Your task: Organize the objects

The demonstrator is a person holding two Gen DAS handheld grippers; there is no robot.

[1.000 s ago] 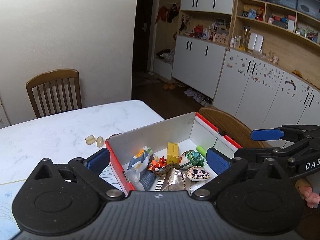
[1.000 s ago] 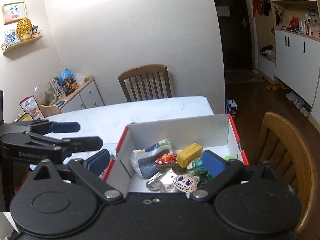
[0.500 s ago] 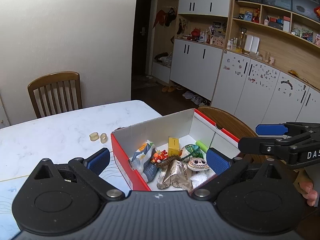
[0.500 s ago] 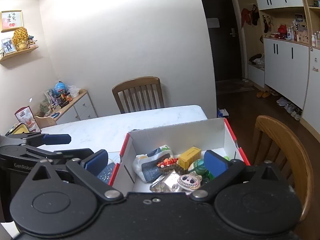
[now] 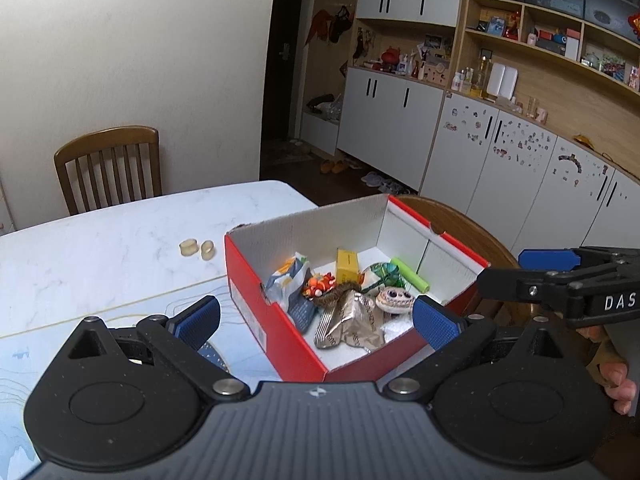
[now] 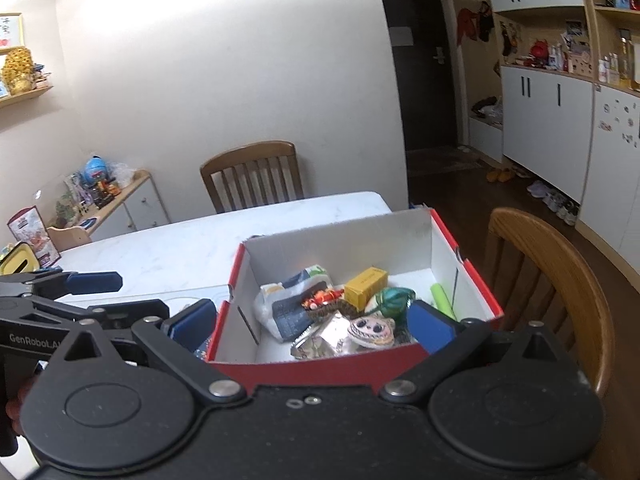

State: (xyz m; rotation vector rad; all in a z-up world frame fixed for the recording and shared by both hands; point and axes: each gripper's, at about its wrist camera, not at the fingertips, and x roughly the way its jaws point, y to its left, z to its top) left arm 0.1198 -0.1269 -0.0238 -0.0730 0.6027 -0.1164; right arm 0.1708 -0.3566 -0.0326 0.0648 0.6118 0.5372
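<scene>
A red shoebox point(image 5: 276, 320) with a white inside sits at the corner of the white marble bench point(image 5: 120, 240), and both pairs of tongs hover above its near side with nothing between their blue pads. The left tongs point(image 5: 316, 318) are spread wide, one pad over the bench to the left of the box and the other over its right part; the right tongs point(image 6: 310, 322) are likewise released, one pad outside the box's left wall and the other above its right end. In the box lies a loose heap: a yellow carton point(image 5: 348, 266), a green marker point(image 5: 410, 274) along the right wall, a blue-and-white snack bag point(image 5: 290, 292), a small orange toy point(image 5: 318, 285), a crumpled silver foil packet point(image 5: 354, 326), a round face charm with big eyes point(image 5: 394, 300), and a green-patterned ball point(image 6: 392, 298). Two small pale rings point(image 5: 196, 249) rest on the bench to the left of the box, apart from it. A wooden chair point(image 6: 552, 280) stands just beside the box's right side, and another wooden chair point(image 5: 108, 170) is at the far edge of the bench.
</scene>
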